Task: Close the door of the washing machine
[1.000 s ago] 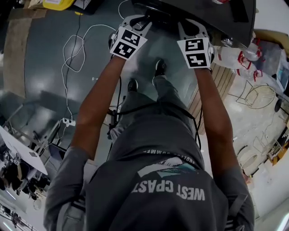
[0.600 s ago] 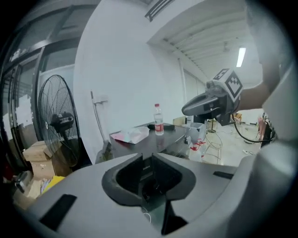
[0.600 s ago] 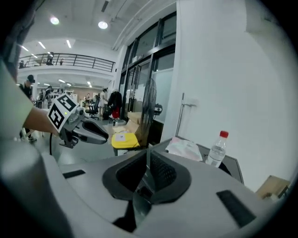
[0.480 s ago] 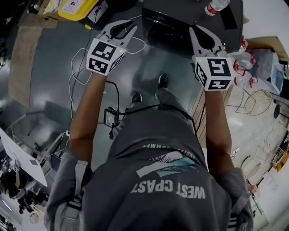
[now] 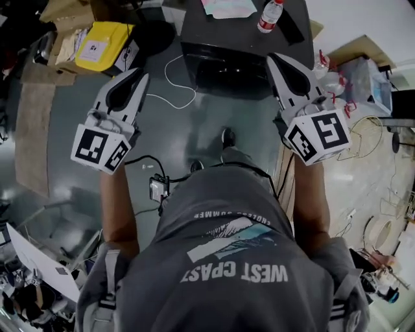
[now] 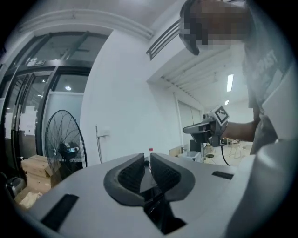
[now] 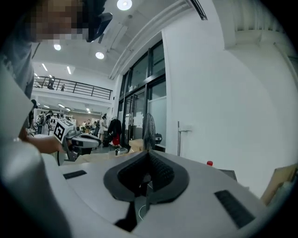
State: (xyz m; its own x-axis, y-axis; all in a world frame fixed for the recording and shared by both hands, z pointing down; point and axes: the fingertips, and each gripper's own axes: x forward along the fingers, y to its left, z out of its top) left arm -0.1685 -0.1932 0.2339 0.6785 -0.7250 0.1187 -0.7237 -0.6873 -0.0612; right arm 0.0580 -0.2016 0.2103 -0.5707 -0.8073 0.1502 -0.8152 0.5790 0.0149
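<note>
Below, glossy grey floor (image 5: 71,130), 1 black boxy washing machine (image 5: 227,71) w/ 1 red-capped clear bottle (image 5: 269,16) atop; left gripper (image 5: 137,78) just closing, empty slit left, right gripper (image 5: 275,61) shut, empty.

Glossy grey floor (image 5: 58,136), white wall (image 6: 125,93), standing fan (image 6: 63,148); tall glazed doors (image 6: 28,93), ceiling lights (image 7: 124,4)

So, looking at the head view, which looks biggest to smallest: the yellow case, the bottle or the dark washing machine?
Largest to smallest:
1. washing machine
2. yellow case
3. bottle
The differences are plain, with no ties.
</note>
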